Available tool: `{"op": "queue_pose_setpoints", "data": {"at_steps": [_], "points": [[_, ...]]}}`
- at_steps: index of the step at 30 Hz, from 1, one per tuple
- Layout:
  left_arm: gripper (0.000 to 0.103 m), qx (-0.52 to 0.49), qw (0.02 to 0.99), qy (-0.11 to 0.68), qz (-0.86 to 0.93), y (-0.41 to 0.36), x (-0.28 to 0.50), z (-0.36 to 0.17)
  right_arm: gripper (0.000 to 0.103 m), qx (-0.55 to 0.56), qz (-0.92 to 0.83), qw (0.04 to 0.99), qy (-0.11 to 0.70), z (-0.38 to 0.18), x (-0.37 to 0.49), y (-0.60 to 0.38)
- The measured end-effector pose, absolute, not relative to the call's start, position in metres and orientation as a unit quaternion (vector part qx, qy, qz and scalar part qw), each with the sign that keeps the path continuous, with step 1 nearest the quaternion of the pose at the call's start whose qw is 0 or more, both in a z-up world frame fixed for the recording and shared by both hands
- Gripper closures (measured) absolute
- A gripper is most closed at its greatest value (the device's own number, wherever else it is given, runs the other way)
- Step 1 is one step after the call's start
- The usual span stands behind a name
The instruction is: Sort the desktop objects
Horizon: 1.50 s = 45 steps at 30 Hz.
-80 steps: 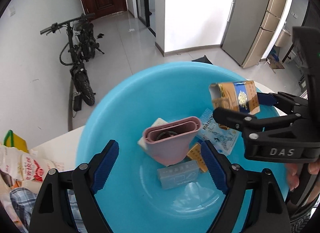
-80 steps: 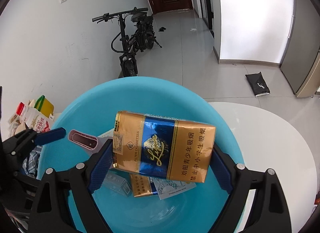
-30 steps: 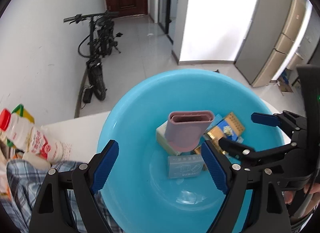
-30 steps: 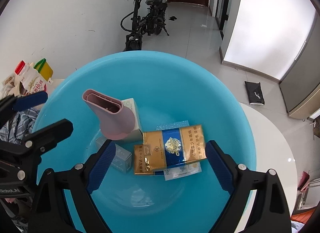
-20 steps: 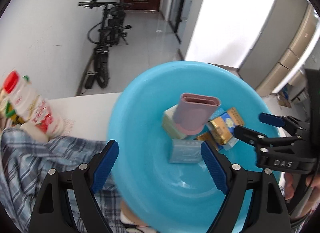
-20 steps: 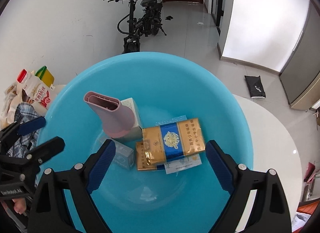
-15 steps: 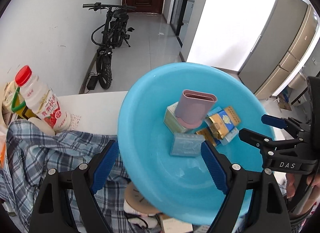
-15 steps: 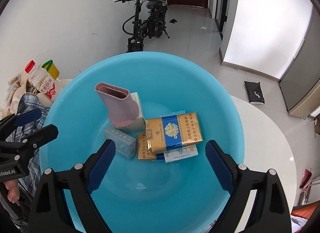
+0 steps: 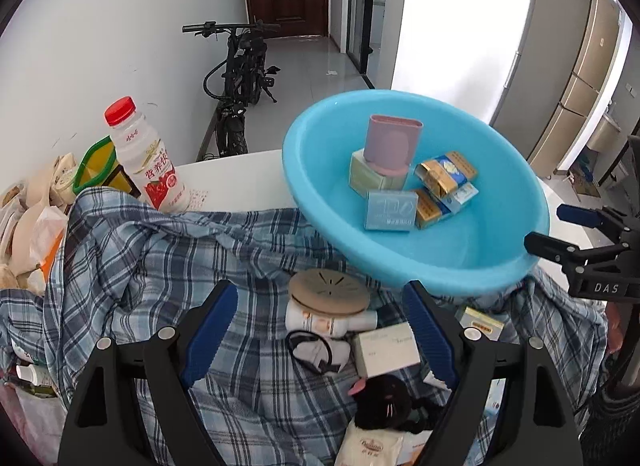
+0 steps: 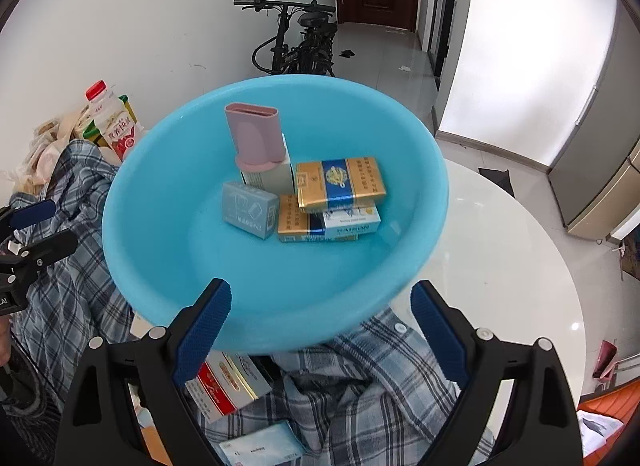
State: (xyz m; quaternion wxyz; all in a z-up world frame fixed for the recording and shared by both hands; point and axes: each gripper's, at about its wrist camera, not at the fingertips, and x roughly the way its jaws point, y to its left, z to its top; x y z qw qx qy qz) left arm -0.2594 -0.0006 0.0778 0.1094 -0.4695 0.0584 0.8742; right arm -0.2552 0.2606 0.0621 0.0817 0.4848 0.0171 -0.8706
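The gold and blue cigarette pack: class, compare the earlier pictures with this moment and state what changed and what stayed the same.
The right gripper let go of the gold and blue cigarette pack, which now lies in the blue basin on the other packs. Both grippers drew back, the left gripper now over the plaid shirt. The pink holder and pale blue box stayed put.

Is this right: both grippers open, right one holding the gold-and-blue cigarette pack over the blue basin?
Not quite. The right gripper is open and holds nothing; the gold-and-blue cigarette pack lies in the blue basin, as the right wrist view shows. The left gripper is open too.
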Motion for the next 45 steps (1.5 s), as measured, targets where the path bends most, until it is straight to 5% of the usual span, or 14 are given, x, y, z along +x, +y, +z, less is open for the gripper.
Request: {"op": "queue_pose_setpoints", "data": {"at_steps": [9,26,38,45], "points": [[0.017,-0.447,0.122,0.019,0.886,-0.006,-0.223,0.083,0.012,0.427,-0.9,0.088,0.001,0.079,-0.217,0.266],[0.017,-0.462,0.142,0.066,0.873,0.02,-0.157,0.034,0.012,0.414,-0.898,0.146,0.04,0.07,-0.125,0.231],[0.017,-0.443,0.149,0.038,0.883,0.006,-0.119,0.033,0.012,0.44,-0.878,0.186,-0.016,0.054,-0.081,0.236],[0.017,-0.438,0.155,0.035,0.885,0.002,-0.09,0.031,0.012,0.414,-0.899,0.143,0.011,0.04,-0.05,0.235]]}}
